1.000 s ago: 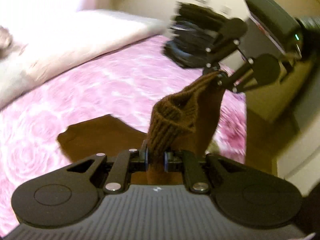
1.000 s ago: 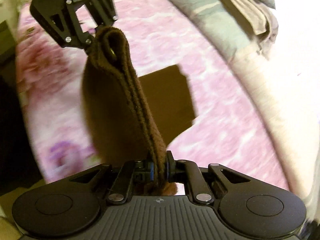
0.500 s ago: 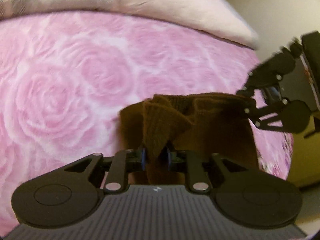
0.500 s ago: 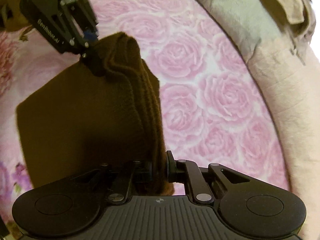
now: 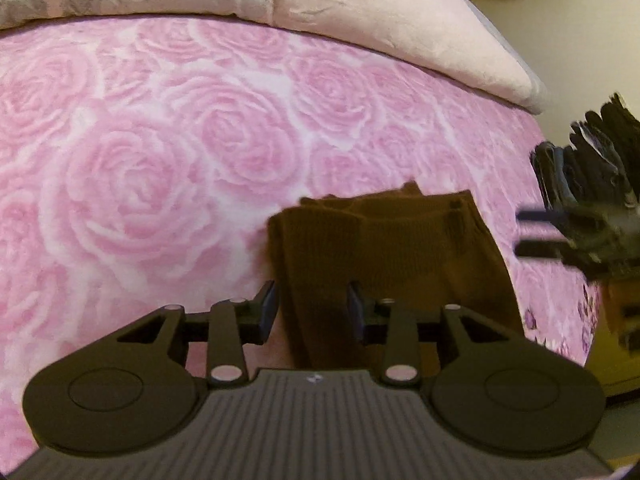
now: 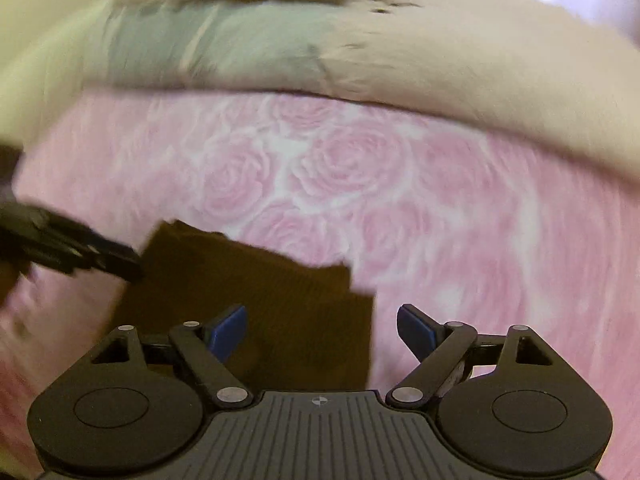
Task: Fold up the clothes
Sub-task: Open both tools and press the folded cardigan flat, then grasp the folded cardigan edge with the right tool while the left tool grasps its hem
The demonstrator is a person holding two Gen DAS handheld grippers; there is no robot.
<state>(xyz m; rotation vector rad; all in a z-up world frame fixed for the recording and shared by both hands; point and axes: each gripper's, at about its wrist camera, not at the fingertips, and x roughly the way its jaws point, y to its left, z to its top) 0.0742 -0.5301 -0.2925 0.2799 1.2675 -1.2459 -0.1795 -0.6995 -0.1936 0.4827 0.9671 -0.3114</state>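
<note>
The brown knit garment [image 5: 384, 248] lies folded in layers on the bed [image 5: 160, 160], at 12 o'clock from your spread, empty left gripper [image 5: 311, 309] and right gripper [image 6: 322, 330]; any remaining folds cannot be judged.

Bed [image 5: 160, 140] covered by a pink spread printed with large roses. A brown knitted garment [image 5: 400, 248], folded into a rough rectangle, lies flat on the spread at about 5 o'clock in the left wrist view and at 7 o'clock in the right wrist view [image 6: 248, 280]. A pale pink quilt [image 5: 380, 20] is heaped along the far edge, from 11 to 2 o'clock, with a grey-green cloth [image 6: 200, 48] lying beside it at 11 o'clock.
</note>
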